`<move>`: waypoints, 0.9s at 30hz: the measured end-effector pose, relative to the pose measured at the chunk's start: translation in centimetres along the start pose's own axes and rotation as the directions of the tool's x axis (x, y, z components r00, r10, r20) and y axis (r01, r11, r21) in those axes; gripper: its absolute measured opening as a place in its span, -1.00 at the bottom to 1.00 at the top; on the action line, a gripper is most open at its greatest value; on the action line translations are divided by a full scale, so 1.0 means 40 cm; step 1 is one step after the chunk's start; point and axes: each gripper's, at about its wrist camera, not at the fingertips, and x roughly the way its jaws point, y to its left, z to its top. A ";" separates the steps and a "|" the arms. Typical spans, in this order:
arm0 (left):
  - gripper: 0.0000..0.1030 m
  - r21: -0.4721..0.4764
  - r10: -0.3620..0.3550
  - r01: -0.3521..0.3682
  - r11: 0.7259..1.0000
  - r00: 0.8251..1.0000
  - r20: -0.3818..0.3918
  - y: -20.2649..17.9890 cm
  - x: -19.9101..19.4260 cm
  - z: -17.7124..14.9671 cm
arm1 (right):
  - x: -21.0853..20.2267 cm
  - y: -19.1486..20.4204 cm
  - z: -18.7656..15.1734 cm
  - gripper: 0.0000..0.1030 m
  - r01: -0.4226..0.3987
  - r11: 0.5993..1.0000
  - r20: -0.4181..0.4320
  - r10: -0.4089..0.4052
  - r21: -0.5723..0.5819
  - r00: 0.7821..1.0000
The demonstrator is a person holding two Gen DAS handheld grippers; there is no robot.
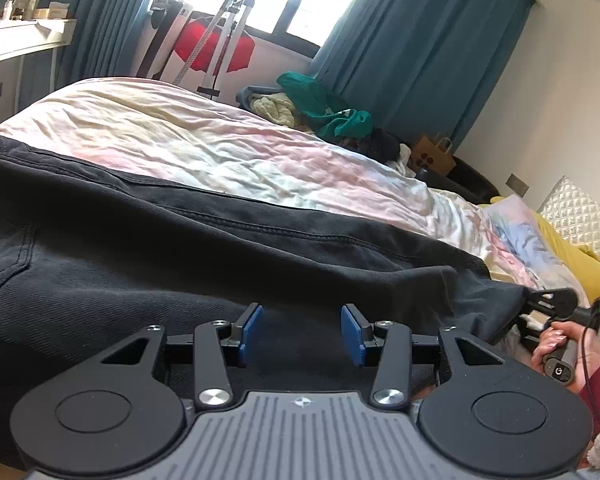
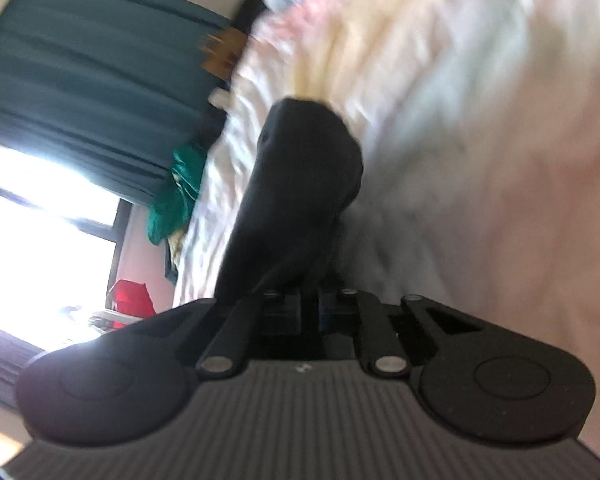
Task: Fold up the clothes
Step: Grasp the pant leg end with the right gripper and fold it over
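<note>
A black garment (image 1: 148, 264) with stitched seams lies spread across the near side of the bed. My left gripper (image 1: 302, 330) hovers just over it, its blue pads (image 1: 252, 326) apart with only flat cloth below them. At the far right of the left wrist view a hand (image 1: 556, 344) holds the right gripper (image 1: 550, 300) at the garment's end. In the blurred right wrist view my right gripper (image 2: 310, 300) is shut on a bunched fold of the black garment (image 2: 300, 196), which rises from between its fingers.
The bed carries a crumpled pastel sheet (image 1: 204, 140) and, at the right, a yellow pillow (image 1: 580, 256) and a quilted white one (image 1: 580, 216). Beyond the bed are a heap of green clothes (image 1: 324, 108), a paper bag (image 1: 432, 156), teal curtains (image 1: 412, 48) and a bright window.
</note>
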 end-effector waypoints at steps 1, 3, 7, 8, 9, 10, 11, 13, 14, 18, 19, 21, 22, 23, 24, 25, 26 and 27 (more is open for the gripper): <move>-0.11 -0.007 0.001 -0.001 1.000 1.000 0.000 0.003 0.000 0.000 | -0.012 0.017 0.002 -0.83 -0.013 0.999 0.027 0.013 -0.030 1.000; -0.11 -0.022 0.002 -0.002 1.000 1.000 0.004 0.010 -0.003 0.002 | -0.039 0.039 0.007 -0.86 -0.033 0.997 0.073 0.038 -0.066 0.997; -0.11 -0.039 0.010 -0.009 0.999 1.000 0.007 0.020 -0.008 0.004 | -0.059 0.039 0.022 -0.86 0.025 0.995 0.074 -0.018 -0.098 0.997; -0.11 -0.038 0.011 -0.011 0.999 1.000 0.006 0.021 -0.007 0.004 | -0.055 0.030 0.025 -0.86 0.073 0.993 0.058 -0.067 -0.093 0.996; -0.11 -0.035 0.014 -0.014 0.999 1.000 0.006 0.020 -0.006 0.005 | -0.049 0.009 0.025 -0.85 0.116 0.992 0.033 -0.114 -0.058 0.993; -0.11 -0.029 0.018 -0.017 0.999 1.000 0.006 0.019 -0.005 0.006 | -0.048 -0.031 0.027 -0.85 0.133 0.991 -0.003 -0.133 0.033 0.991; -0.11 -0.023 0.021 -0.021 1.000 1.000 0.005 0.017 -0.004 0.005 | -0.047 -0.073 0.030 -0.84 0.150 0.981 -0.041 -0.146 0.127 0.988; -0.11 -0.011 0.032 -0.032 0.999 0.999 0.000 0.013 0.001 0.002 | -0.054 -0.141 0.029 -0.80 0.112 0.950 -0.070 -0.096 0.291 0.993; -0.11 -0.005 0.038 -0.038 0.999 0.999 -0.002 0.011 0.003 0.001 | -0.057 -0.167 0.029 -0.79 0.084 0.930 -0.069 -0.064 0.359 0.996; -0.10 0.010 0.066 -0.066 0.998 0.998 -0.004 0.009 0.007 -0.005 | -0.116 -0.152 0.018 -0.65 0.107 0.919 0.003 -0.117 0.380 0.993; -0.09 0.013 0.075 -0.075 0.997 0.997 -0.001 0.008 0.007 -0.006 | -0.127 -0.147 0.021 -0.38 0.106 0.919 0.005 -0.116 0.380 0.993; -0.08 0.019 0.091 -0.091 0.996 0.996 0.006 0.007 0.006 -0.007 | -0.132 -0.130 0.012 0.16 0.087 0.921 -0.003 -0.093 0.380 0.996; -0.08 0.022 0.100 -0.100 0.995 0.995 0.010 0.007 0.005 -0.007 | -0.135 -0.133 0.011 0.48 0.080 0.922 -0.018 -0.079 0.380 0.997; -0.08 0.022 0.106 -0.106 0.994 0.994 0.012 0.008 0.005 -0.007 | -0.138 -0.131 0.004 0.56 0.077 0.922 -0.024 -0.073 0.380 0.997; -0.07 0.020 0.111 -0.112 0.994 0.994 0.014 0.009 0.004 -0.006 | -0.141 -0.129 -0.003 0.61 0.076 0.919 -0.021 -0.074 0.386 0.997; -0.07 0.020 0.118 -0.118 0.993 0.993 0.015 0.011 0.003 -0.006 | -0.135 -0.125 -0.010 0.61 0.059 0.920 -0.031 -0.051 0.388 0.998; -0.07 0.024 0.127 -0.128 0.992 0.992 0.016 0.012 0.004 -0.006 | -0.129 -0.120 -0.016 0.61 0.041 0.920 -0.042 -0.026 0.391 0.999; -0.07 0.031 0.142 -0.142 0.989 0.990 0.015 0.011 0.005 -0.006 | -0.123 -0.123 -0.020 0.61 0.023 0.922 -0.061 0.000 0.387 0.998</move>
